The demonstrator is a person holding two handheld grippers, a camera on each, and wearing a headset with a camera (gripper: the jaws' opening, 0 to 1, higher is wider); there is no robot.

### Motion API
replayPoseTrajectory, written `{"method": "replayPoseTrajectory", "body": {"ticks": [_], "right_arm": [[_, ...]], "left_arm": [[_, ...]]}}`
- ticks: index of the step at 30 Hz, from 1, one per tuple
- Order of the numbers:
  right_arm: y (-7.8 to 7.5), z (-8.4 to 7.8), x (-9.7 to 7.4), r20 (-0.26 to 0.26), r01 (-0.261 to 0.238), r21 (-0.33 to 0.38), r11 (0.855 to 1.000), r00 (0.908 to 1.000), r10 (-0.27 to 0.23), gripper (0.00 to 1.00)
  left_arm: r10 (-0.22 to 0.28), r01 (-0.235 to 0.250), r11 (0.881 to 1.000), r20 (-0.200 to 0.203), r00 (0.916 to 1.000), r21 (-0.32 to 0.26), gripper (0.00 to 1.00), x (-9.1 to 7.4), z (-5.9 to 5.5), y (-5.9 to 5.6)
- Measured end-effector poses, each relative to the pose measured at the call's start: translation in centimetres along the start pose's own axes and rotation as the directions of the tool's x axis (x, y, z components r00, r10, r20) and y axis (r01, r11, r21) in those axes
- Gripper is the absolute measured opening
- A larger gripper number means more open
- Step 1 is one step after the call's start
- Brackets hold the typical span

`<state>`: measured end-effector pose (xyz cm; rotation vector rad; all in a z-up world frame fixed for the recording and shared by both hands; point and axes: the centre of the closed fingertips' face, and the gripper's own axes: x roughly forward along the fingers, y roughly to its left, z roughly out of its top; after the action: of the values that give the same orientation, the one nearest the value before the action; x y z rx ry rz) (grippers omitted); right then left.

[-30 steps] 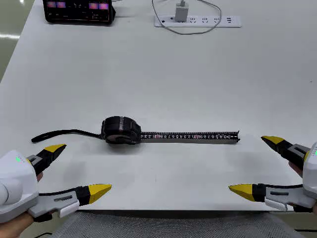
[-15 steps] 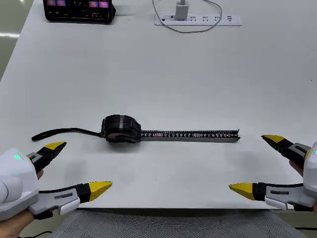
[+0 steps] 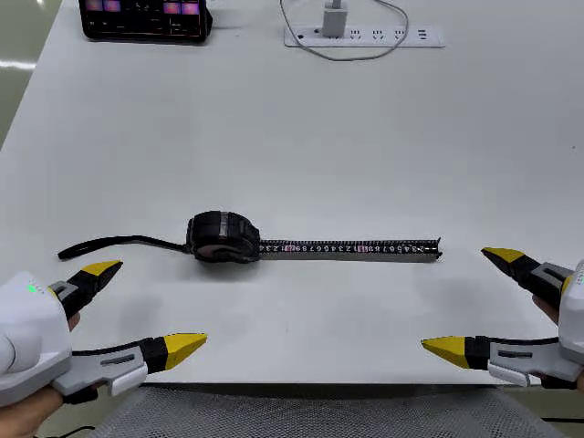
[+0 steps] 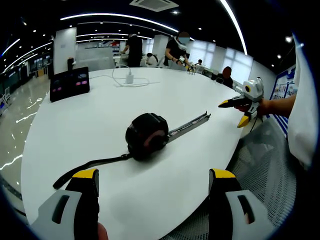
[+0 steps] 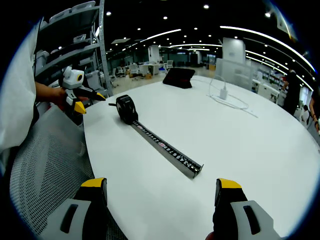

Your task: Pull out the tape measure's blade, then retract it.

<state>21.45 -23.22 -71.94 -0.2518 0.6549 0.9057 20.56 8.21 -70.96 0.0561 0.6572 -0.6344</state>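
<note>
Heads-up: likely risking a fast snap-back and a skidding case (image 4: 146, 136) if triggering retraction with the hook end (image 3: 438, 248) unheld; also risking a kink if pinching the blade (image 3: 351, 248) off-axis. Holding left gripper (image 3: 161, 305) and right gripper (image 3: 453, 300) wide apart in the jaws, clamping nothing, hovering near the front table (image 3: 301, 137) edge. Seeing the tape measure (image 3: 222, 239) sitting mid-table, well apart from both: black rounded case, blade lying extended flat toward the right gripper, black strap (image 3: 109, 245) trailing leftward.
</note>
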Motion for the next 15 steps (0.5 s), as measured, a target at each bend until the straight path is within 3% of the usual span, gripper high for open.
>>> {"method": "replayPoseTrajectory", "body": {"ticks": [15], "right_arm": [[0.1, -0.1, 0.1, -0.001, -0.005, 0.003, 1.0, 1.0, 0.005, 0.88]], "left_arm": [[0.011, -0.01, 1.0, 0.048, 0.9988, -0.029, 0.88, 1.6, 1.8, -0.8]]}}
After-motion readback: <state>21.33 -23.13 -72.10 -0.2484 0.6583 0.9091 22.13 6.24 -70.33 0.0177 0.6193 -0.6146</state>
